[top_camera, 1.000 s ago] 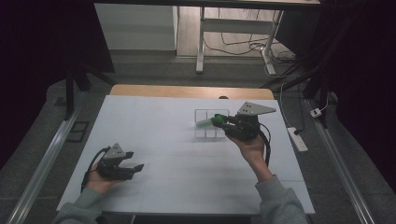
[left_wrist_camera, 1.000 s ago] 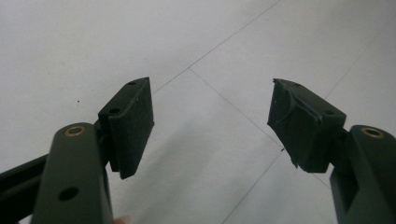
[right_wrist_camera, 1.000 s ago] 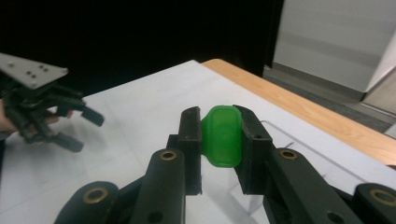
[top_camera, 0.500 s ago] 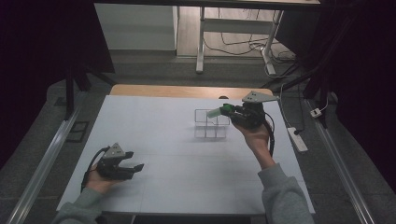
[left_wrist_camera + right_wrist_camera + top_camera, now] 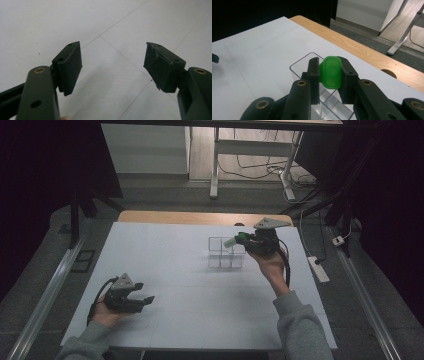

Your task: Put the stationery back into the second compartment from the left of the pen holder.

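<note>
My right gripper (image 5: 241, 239) is shut on a small green tube (image 5: 231, 242) with a pale tip and holds it just above the clear plastic divided box (image 5: 224, 255) at the table's far middle. In the right gripper view the tube's green end (image 5: 332, 73) sits between the pads of my right gripper (image 5: 329, 60), over a compartment of the clear box (image 5: 299, 65). The jaws have just eased open slightly, and the tube is still pinched between them. My left gripper (image 5: 142, 296) rests near the front left, open, with only bare table between the fingers of my left gripper (image 5: 112, 52).
The white tabletop (image 5: 165, 270) has a wooden strip (image 5: 175, 217) along its far edge with a cable hole (image 5: 390, 73). A power strip (image 5: 318, 269) lies on the floor to the right. Desk legs and cables stand beyond the table.
My right gripper has carried the green tube a little farther from me and over the clear box. The left gripper has stayed put.
</note>
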`<state>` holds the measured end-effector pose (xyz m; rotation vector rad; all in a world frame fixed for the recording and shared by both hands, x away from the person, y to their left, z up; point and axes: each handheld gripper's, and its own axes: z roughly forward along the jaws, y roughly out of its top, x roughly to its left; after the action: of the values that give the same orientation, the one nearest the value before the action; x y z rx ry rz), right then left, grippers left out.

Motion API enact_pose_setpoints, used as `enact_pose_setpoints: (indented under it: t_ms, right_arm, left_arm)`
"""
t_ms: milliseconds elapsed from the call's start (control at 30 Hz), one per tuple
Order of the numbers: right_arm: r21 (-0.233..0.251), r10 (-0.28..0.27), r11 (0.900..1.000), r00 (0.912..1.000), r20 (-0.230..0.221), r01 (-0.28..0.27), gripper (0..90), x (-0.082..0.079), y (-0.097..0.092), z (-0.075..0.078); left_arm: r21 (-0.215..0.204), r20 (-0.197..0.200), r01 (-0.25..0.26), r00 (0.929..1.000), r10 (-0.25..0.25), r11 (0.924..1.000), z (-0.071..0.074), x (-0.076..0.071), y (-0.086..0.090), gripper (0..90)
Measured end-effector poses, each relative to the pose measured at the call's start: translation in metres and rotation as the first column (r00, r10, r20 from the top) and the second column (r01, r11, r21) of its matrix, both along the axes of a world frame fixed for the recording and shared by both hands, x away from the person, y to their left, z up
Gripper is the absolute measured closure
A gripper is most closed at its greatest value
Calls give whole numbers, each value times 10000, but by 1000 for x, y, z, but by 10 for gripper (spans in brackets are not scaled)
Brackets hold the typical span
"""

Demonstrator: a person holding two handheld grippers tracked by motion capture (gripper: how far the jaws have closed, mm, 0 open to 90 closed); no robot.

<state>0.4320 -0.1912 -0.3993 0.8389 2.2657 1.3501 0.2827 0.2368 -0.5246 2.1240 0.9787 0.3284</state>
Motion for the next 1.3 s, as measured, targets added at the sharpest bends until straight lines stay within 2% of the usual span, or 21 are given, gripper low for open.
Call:
enact_pose_setpoints:
  t_ms: [100,300,500,767,967,1133,1233,1300]
  right_arm:
    - [-134,-304,9994,9995,121,306,595,-1,1,-1]
    - [-97,-188,9998,9998,32,189,536,-8,-4,-6]
    - [50,-227,9997,9997,-123,227,507,-18,-14,-18]
    - [-189,-146,9997,9997,-206,142,489,-31,-21,-32]
    - [-160,-31,9999,9995,-303,26,473,-44,-29,-39]
    - [-457,-14,9990,9994,-348,-2,463,-57,-38,-48]
    - [-810,30,9967,9994,-351,-58,459,-64,-43,-55]
    - [-846,16,9964,9991,-420,-52,454,-67,-47,-60]
  left_arm:
    - [2,-6,9,10000,-9,10000,0,0,0,302]
    - [17,4,23,10000,-23,10000,0,0,0,301]
    - [47,-55,15,10000,-15,10000,-1,1,-1,299]
    - [-8,-55,30,10000,-30,10000,0,1,0,298]
    - [-132,-68,7,10000,-8,9999,0,2,1,298]
    - [-117,-54,60,10000,-60,9999,0,2,1,298]
    - [-104,-29,89,10000,-90,9999,0,2,1,298]
    - [-106,-9,72,10000,-72,9999,1,2,1,298]
